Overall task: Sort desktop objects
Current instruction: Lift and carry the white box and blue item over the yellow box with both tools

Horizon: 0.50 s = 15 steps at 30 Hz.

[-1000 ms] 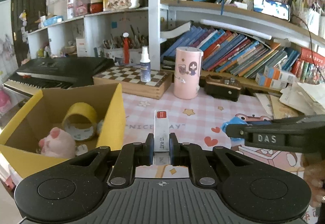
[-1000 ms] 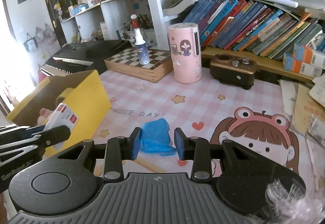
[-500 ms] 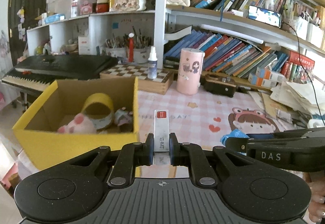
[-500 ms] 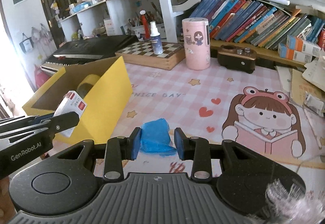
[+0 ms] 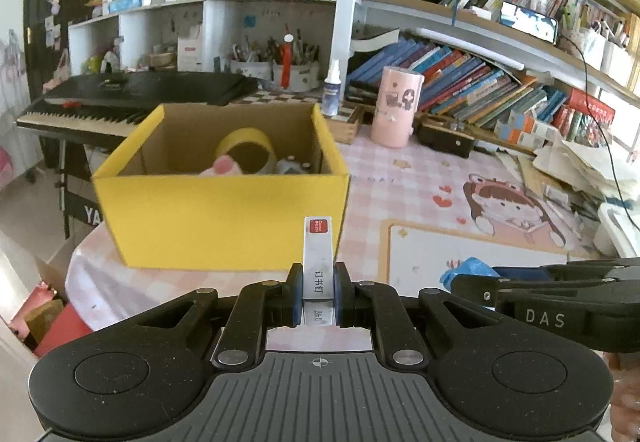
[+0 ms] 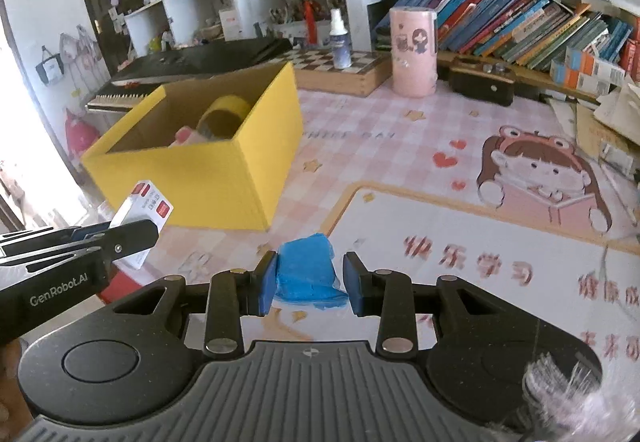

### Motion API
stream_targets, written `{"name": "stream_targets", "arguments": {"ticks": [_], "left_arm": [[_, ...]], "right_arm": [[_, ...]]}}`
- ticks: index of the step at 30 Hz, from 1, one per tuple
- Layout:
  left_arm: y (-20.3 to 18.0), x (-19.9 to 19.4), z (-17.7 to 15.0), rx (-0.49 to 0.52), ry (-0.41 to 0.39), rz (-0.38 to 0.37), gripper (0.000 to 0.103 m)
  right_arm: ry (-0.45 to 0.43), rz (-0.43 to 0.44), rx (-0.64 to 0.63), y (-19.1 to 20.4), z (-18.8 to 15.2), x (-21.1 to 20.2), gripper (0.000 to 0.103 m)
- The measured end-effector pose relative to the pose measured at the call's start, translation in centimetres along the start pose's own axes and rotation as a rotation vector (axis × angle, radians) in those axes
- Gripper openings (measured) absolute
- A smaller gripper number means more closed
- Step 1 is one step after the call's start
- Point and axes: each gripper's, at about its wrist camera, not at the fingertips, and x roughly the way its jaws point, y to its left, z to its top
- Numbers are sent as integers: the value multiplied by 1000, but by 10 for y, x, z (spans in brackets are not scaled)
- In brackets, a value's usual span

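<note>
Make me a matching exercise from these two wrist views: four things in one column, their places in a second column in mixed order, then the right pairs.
Things
1. small white box with a red label
2. crumpled blue item
3. yellow tape roll
4. spray bottle

Places
A. standing on the chessboard
B. inside the yellow box
C. clamped in the left gripper
D. between the fingers of the right gripper

Pairs: 1-C, 2-D, 3-B, 4-A
</note>
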Motion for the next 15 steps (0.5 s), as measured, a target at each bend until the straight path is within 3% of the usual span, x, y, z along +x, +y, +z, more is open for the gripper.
{"name": "stream_targets", "arguments": {"ticks": [15], "left_arm": [[45, -34, -27, -5, 16, 24, 13]], "right_arm": [[35, 46, -26, 66, -32, -5, 33]]}}
